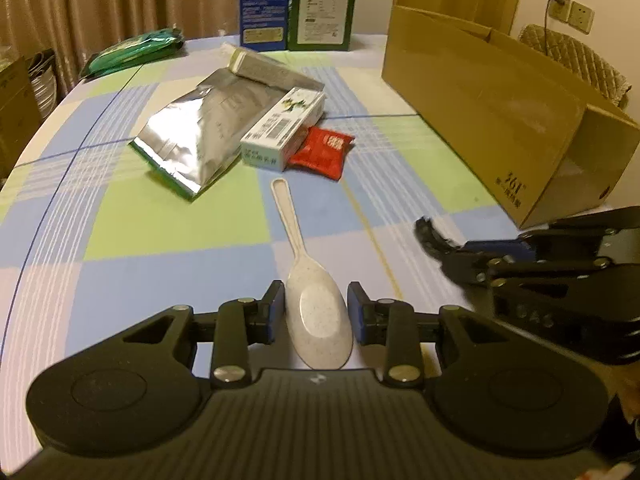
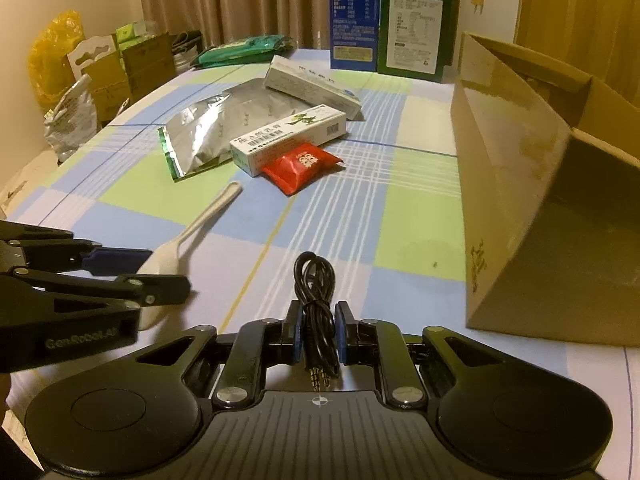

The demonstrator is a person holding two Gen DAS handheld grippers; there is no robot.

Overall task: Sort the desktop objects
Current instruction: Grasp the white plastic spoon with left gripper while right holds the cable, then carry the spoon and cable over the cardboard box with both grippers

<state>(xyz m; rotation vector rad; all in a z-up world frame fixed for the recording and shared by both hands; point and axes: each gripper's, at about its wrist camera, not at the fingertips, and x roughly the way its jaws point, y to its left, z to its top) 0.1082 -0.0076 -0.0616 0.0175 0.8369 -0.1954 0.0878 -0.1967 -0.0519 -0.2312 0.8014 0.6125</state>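
My left gripper (image 1: 316, 306) is shut on the bowl of a beige speckled spoon (image 1: 316, 308), whose handle points away over the checked tablecloth. The spoon also shows in the right wrist view (image 2: 192, 232). My right gripper (image 2: 317, 330) is shut on a coiled black audio cable (image 2: 316, 280), its plugs pointing back toward the camera. The left gripper shows at the left of the right wrist view (image 2: 120, 272), and the right gripper at the right of the left wrist view (image 1: 440, 240).
A silver foil pouch (image 1: 196, 132), a white carton (image 1: 284, 128), a red sachet (image 1: 324, 148) and a long white box (image 2: 312, 86) lie mid-table. An open cardboard box (image 1: 500, 112) stands right. Blue (image 1: 264, 4) and green (image 1: 324, 4) boxes stand at the back. A green packet (image 1: 136, 50) lies far left.
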